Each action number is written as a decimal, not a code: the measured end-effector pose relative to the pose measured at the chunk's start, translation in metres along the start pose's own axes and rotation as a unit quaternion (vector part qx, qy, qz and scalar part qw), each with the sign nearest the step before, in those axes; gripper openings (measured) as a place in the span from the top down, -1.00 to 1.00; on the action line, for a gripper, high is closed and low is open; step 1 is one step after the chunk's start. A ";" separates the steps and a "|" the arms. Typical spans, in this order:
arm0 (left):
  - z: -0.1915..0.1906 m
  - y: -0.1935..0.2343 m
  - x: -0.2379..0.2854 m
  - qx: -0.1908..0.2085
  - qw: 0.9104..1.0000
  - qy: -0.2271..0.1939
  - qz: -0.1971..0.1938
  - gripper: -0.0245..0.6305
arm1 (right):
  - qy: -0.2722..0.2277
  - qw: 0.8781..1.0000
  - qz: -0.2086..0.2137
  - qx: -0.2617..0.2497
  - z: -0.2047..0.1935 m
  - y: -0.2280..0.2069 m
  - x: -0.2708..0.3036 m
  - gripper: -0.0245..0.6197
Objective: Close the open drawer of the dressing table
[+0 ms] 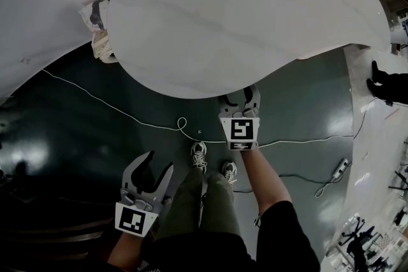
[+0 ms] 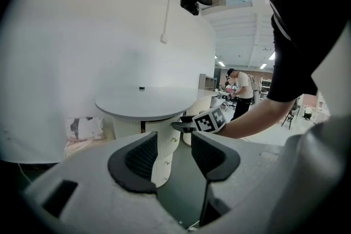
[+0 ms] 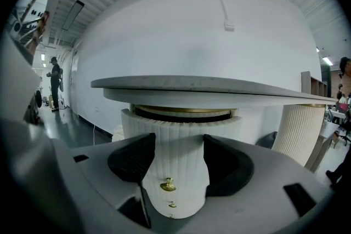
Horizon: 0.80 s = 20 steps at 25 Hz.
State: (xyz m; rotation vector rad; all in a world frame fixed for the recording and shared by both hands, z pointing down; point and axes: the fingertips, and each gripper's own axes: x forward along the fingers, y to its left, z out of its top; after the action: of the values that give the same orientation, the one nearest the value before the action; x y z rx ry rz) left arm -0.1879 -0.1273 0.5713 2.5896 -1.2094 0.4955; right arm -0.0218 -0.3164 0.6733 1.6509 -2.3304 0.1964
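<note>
The dressing table has a round white top (image 1: 242, 16) on a ribbed white pedestal (image 2: 163, 159). In the right gripper view its top drawer (image 3: 181, 124) stands pulled out, with a dark gap and a gold rim above its ribbed front. A gold knob (image 3: 168, 186) shows lower down. My right gripper (image 3: 178, 159) is open and points at the drawer front, just short of it; in the head view the right gripper (image 1: 240, 99) sits at the tabletop's near edge. My left gripper (image 1: 158, 165) hangs open over the floor, farther back, holding nothing.
A white cable (image 1: 127, 113) runs across the dark floor, and a power strip (image 1: 341, 167) lies at the right. A bundle of bags (image 1: 99, 35) leans by the wall. A second ribbed column (image 3: 296, 134) stands to the right. People stand far off (image 2: 241, 93).
</note>
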 end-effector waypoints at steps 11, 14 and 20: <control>-0.010 0.011 0.000 -0.007 1.000 0.008 0.001 0.35 | -0.018 1.000 -0.002 -0.006 0.006 -0.003 0.018 0.10; -0.013 0.016 -0.001 -0.013 1.000 0.008 0.005 0.35 | -0.027 1.000 0.000 -0.002 0.005 -0.003 0.019 0.10; -0.010 0.016 0.003 -0.014 1.000 0.000 0.007 0.36 | -0.027 1.000 0.009 -0.004 0.008 -0.004 0.025 0.08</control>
State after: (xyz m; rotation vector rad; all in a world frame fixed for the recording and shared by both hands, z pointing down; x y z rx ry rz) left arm -0.2006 -0.1359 0.5827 2.5599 -1.2263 0.4787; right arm -0.0273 -0.3429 0.6727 1.6514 -2.3838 0.1461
